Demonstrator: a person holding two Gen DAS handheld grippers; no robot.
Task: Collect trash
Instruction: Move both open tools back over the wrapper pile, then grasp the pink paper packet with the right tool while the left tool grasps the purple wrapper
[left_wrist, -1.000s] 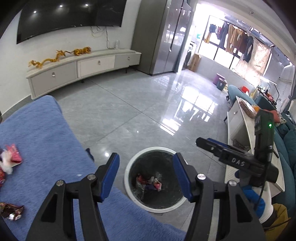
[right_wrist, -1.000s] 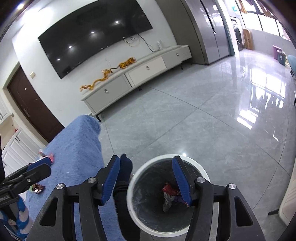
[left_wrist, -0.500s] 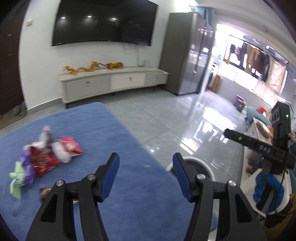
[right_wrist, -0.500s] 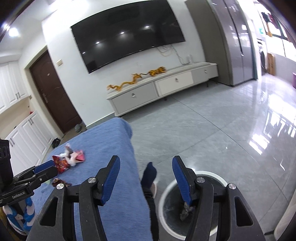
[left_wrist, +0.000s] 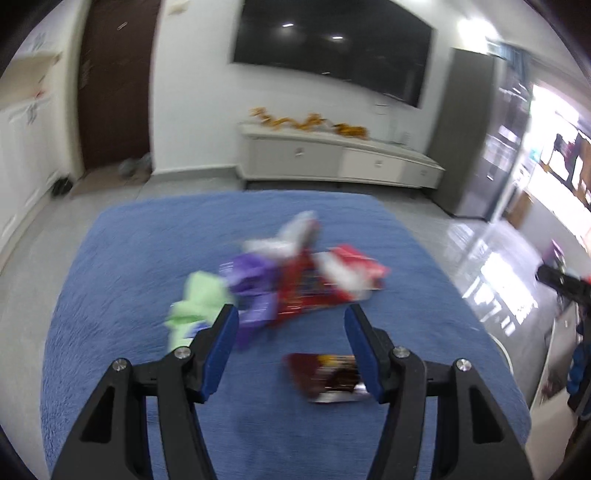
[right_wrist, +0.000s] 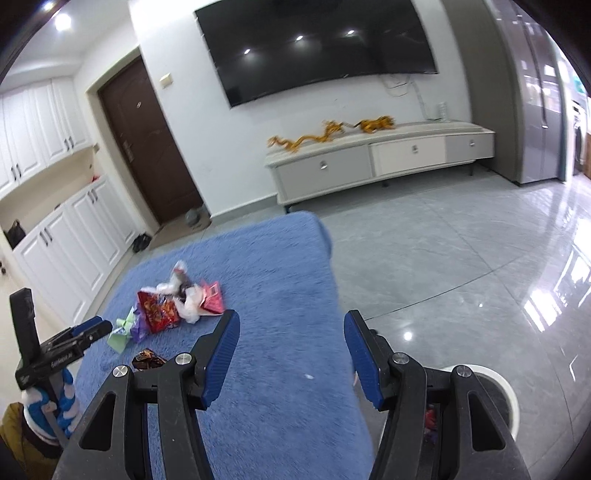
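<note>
Trash wrappers (left_wrist: 295, 273) lie in a heap near the middle of the blue blanket (left_wrist: 122, 258), just beyond the wide, empty jaws of the left gripper (left_wrist: 290, 332). One dark wrapper (left_wrist: 325, 373) lies between them, beside the right finger. The right gripper (right_wrist: 291, 341) is wide too, over the blanket's right edge, the white bin (right_wrist: 506, 398) below.

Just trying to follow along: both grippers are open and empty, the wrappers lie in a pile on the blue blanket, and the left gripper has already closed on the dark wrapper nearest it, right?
Not quite. The left gripper is open and holds nothing; the dark wrapper lies loose on the blue blanket beside its right finger, as the left wrist view shows. The right gripper is open and empty too, and the wrapper pile does sit on the blanket.
</note>
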